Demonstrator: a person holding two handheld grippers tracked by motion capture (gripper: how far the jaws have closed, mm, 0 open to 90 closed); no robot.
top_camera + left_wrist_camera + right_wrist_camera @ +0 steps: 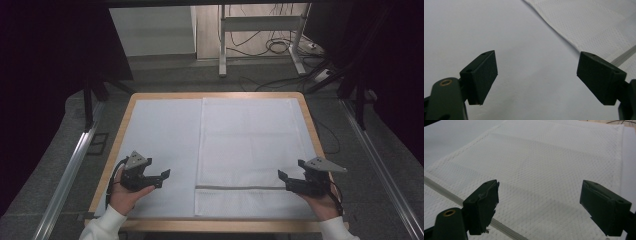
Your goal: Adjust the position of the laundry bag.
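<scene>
A white textured towel [250,150] with a grey stripe near its front lies flat on the right part of the table. My left gripper [162,178] hovers over the bare white mat to the towel's left, open and empty, held in a person's hand. In the left gripper view the left gripper [536,75] has its jaws wide apart, with the towel [599,25] at the upper right. My right gripper [283,179] stands open above the towel's front right part. The right gripper [539,202] looks down on the towel [549,165] and its stripe, with nothing between its jaws.
The white mat [160,135] covers a wooden table [215,95] with a raised rim. Beyond the far edge are a metal frame [260,30], cables on the floor and dark curtains at both sides. Metal rails [70,170] run along the floor on each side.
</scene>
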